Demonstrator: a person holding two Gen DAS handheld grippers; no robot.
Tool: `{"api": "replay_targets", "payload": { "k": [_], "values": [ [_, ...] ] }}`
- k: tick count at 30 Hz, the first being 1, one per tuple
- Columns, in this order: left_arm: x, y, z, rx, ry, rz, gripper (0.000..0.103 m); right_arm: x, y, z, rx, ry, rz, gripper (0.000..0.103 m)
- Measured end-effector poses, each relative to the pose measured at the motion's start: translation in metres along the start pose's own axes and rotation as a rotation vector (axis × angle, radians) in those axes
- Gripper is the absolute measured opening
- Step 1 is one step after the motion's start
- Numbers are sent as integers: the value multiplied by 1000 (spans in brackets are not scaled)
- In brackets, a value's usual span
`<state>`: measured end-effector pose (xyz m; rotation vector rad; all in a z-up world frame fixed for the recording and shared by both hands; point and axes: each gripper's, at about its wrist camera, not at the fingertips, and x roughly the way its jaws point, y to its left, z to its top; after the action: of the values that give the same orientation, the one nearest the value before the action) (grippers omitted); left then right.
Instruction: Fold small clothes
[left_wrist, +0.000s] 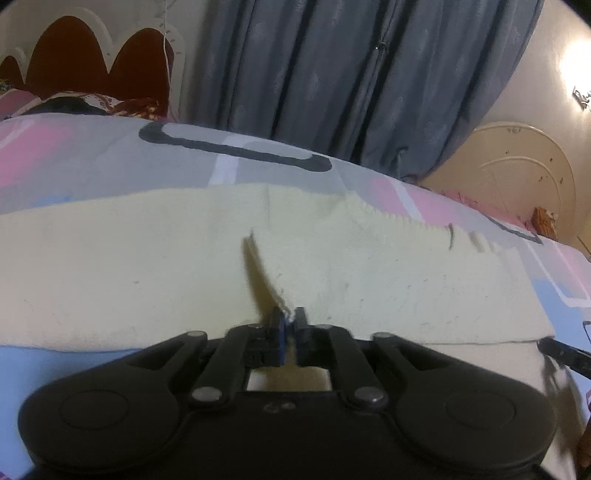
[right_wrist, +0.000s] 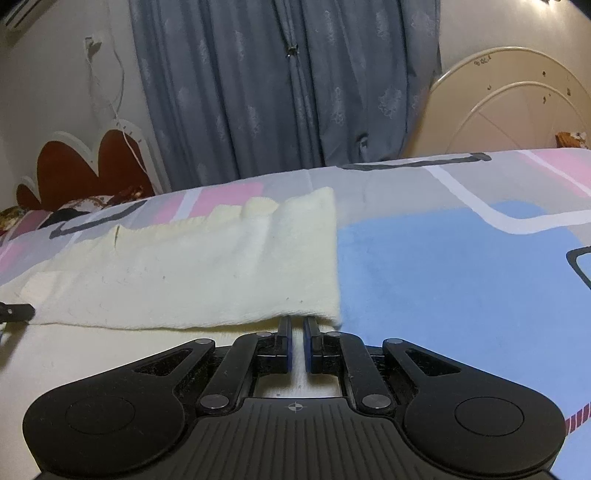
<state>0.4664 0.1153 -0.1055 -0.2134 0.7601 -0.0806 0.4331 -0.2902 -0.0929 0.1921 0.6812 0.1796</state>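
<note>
A pale cream knitted garment (left_wrist: 147, 266) lies spread flat across the bed; it also shows in the right wrist view (right_wrist: 207, 266). My left gripper (left_wrist: 290, 317) is shut on the garment's near edge, and a pinched ridge of fabric rises from the jaws. My right gripper (right_wrist: 298, 323) has its jaws nearly closed, with the fingertips tucked under the garment's near right corner; a narrow gap shows between the pads, and the tips are hidden by the fabric. The other gripper's black tip (left_wrist: 561, 352) shows at the right edge of the left wrist view.
The bed sheet (right_wrist: 443, 280) is patterned in grey, pink and blue. A grey curtain (right_wrist: 288, 85) hangs behind the bed. A red and cream headboard (left_wrist: 92, 55) and pillows stand at the left, and a cream rounded footboard (right_wrist: 517, 99) at the right.
</note>
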Motion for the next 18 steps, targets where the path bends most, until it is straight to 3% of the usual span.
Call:
{"api": "replay_targets", "payload": {
  "k": [2,4,7,10,13,16,18],
  "values": [
    [-15,1,1,5,-43,49,28,-12,-5,1,-6,-15,36,8],
    [-32,-10,3,74,-126,113,34,-30,-6,4,-28,-71,66,8],
    [-23,-46,6,148,-114,13,43,-27,-1,12,-30,-89,65,8],
    [6,-96,-2,312,-92,-6,56,-2,19,22,-26,-61,83,8],
    [26,-95,-10,277,-47,5,56,16,43,18,-135,-16,119,8],
    [22,-63,-13,222,-55,8,56,18,35,7,-278,-7,71,8],
    [19,-50,-14,226,-63,18,56,15,-5,11,-161,-10,-2,3]
  ]
}}
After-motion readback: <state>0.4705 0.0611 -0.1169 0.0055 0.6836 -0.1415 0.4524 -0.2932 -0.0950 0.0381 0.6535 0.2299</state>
